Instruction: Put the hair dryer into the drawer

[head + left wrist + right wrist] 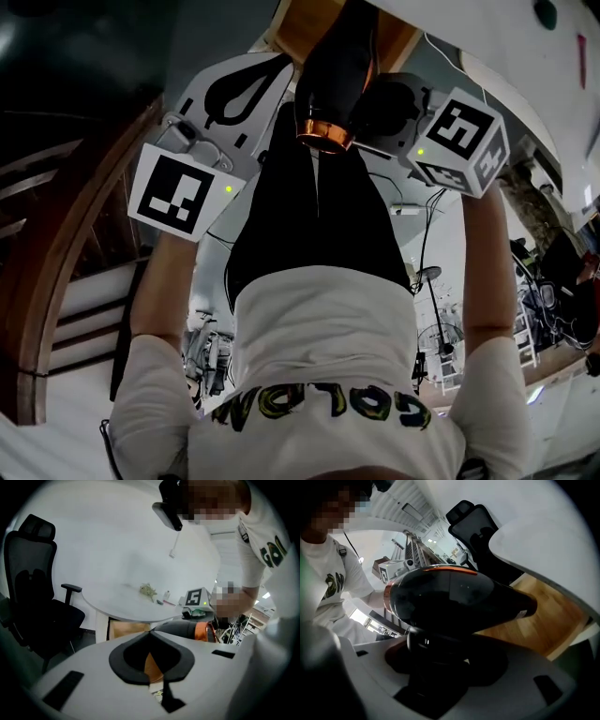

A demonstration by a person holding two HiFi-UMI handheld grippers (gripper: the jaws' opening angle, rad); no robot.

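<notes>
Right gripper view: the right gripper [440,653] pinches the handle of the hair dryer [454,599]. Its jaws stand wide around the handle.
Left gripper: the left gripper [150,634] has its jaws pressed together with nothing in them. It is just beside the fat end of the hair dryer.
Hair dryer: it is black with an orange ring [325,137] at the fat end. It is held up in the air, and its thin end points at the drawer.
Drawer: the drawer [536,613] is wooden and open. It sits under the edge of the table.
Table: the table [140,564] is white and round. A small dry sprig [148,590] lies on it, close to the edge over the drawer.
Chair: a black office chair [35,592] stands beside the table.
Person: a white shirt [328,356] and black trousers [309,216], with one arm going up to each gripper.
</notes>
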